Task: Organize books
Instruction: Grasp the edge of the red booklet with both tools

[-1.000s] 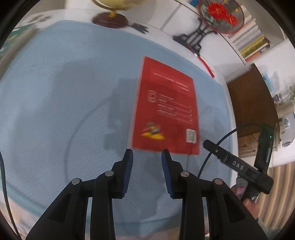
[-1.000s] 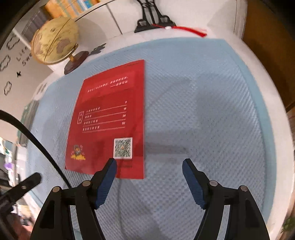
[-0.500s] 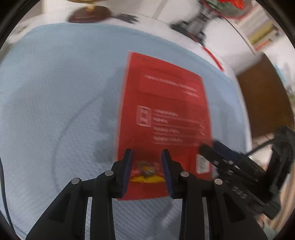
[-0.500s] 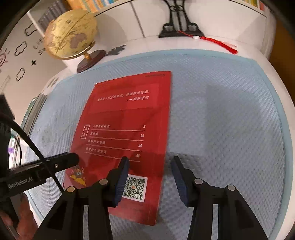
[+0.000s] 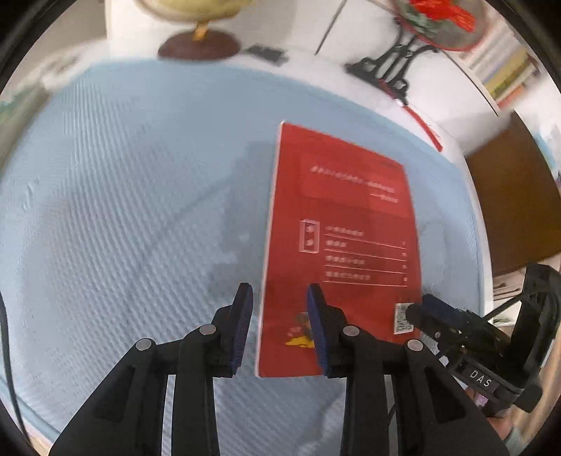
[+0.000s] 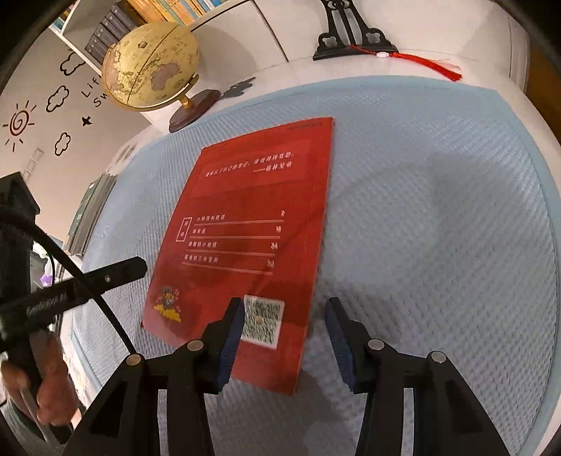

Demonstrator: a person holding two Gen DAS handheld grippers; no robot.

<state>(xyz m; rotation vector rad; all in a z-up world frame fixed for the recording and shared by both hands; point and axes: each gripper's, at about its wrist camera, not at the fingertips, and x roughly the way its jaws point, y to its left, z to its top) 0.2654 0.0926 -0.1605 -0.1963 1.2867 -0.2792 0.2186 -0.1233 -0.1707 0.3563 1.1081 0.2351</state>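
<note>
The left gripper (image 5: pixel 277 317) points steeply down with its two blue-padded fingers (image 5: pixel 242 315) set a narrow gap apart, nothing pinched between them. They straddle the near left edge of the thin red paperback book (image 5: pixel 342 242): one pad is over the cloth, the other over the cover, beside a small yellow emblem. Whether the pads touch the book or the cloth cannot be told.

The right gripper (image 6: pixel 284 336) also points down, jaws moderately spread and gripping nothing. They straddle the book's (image 6: pixel 252 224) near right corner: the left pad sits over the cover just beside the white QR code sticker (image 6: pixel 262 321), the right pad over bare cloth past the spine edge. In the left wrist view this gripper (image 5: pixel 426 308) shows one fingertip over the same corner.

The book lies flat, back cover up, on the pale blue textured cloth (image 6: pixel 438 217) spread over the white tabletop (image 6: pixel 350 66). Its long side runs away from both grippers.

Well beyond the book, at the tabletop's far edge, stand a yellowish globe on a dark wooden base (image 6: pixel 150 66) and a black ornate stand (image 6: pixel 345 33) with a red tassel (image 6: pixel 427 65). Behind them is a white bookshelf (image 6: pixel 147 10) of upright books.

At the lower left of the right wrist view, a hand (image 6: pixel 45 389) grips the left gripper's handle.
</note>
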